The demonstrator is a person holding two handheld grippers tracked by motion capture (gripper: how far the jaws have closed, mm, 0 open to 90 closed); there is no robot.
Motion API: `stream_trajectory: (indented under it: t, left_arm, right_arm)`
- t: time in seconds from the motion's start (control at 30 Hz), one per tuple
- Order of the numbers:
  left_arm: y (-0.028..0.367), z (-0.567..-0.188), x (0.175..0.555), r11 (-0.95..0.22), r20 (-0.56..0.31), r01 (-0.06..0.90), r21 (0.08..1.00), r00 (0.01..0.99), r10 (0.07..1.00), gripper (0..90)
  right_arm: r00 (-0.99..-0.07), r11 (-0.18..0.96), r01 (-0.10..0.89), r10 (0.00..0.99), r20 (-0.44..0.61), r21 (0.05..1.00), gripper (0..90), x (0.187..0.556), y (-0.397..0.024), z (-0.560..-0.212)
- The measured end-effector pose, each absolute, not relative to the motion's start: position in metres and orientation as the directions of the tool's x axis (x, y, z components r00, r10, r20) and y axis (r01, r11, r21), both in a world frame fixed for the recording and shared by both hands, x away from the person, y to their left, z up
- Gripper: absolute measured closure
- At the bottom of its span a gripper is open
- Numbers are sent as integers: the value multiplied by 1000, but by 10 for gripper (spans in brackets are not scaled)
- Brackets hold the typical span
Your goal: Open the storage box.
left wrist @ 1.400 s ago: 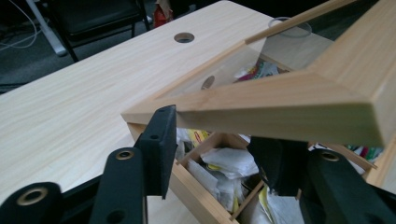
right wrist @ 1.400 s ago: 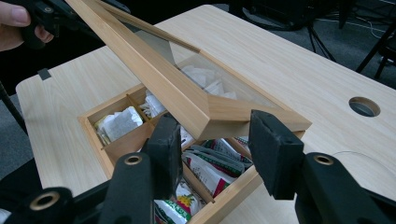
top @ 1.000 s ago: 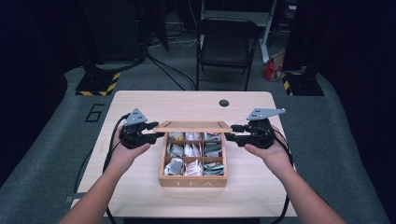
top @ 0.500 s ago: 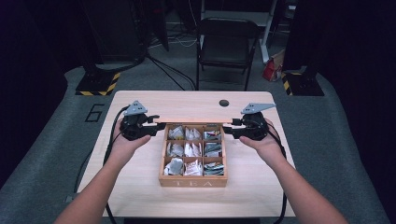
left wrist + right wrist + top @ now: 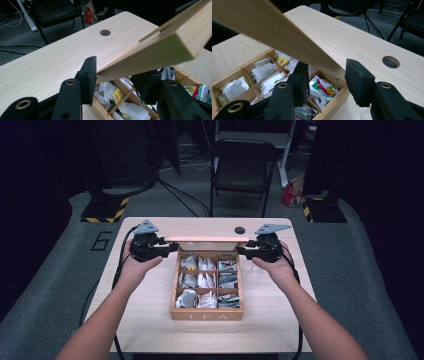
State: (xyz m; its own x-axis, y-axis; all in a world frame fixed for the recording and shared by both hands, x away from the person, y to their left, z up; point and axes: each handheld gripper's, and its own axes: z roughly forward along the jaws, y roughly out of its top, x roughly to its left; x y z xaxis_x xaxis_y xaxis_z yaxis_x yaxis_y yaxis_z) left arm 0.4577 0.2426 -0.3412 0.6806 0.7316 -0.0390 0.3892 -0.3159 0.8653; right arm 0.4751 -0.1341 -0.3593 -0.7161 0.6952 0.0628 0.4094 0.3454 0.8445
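In the high view, the lid (image 5: pixel 206 239) of the tea box (image 5: pixel 207 312) is held up in the air over the back edge of the box. The left gripper (image 5: pixel 170 248) has it at its left end and the right gripper (image 5: pixel 242 251) at its right end. One second ago the lid was lower and closer to the person, with its flat top visible over the back row of the box. Half a second ago it was already higher and further back. Now it is seen almost edge-on, as a thin line, and all nine compartments with tea bags (image 5: pixel 206 281) are open to the camera. Both hands have moved away from the person, toward the far side of the table (image 5: pixel 150 320). The box itself has not moved.

In the left gripper view, the jaws of this gripper (image 5: pixel 117 75) are clenched on the end of the lid (image 5: pixel 160 47). The lid goes up and to the right, tilted, above the compartments. The table hole (image 5: pixel 105 32) is beyond it.

In the right gripper view, the lid (image 5: pixel 274 32) comes in from the upper left and its corner goes down between the jaws of this gripper (image 5: pixel 327 72). These jaws have just been closing a little, with the lid between them. The left jaw is against the lid from below; if the right jaw presses on it, I cannot tell. Under the lid are the compartments with the tea bags (image 5: pixel 269 71), and the hole (image 5: pixel 391 62) is at the right.
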Motion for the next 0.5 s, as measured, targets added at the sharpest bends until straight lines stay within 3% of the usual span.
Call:
stream_trajectory:
  t: [0.1, 0.5]
  left_arm:
    - [242, -340, 460, -312, -41, 390, 866, 678, 734, 553]
    - [241, -348, 467, -298, -32, 394, 869, 646, 763, 545]
  right_arm:
    - [-710, 334, 405, 701, 63, 851, 580, 477, -133, -358]
    - [-693, 314, 428, 716, 85, 847, 583, 484, -131, -354]
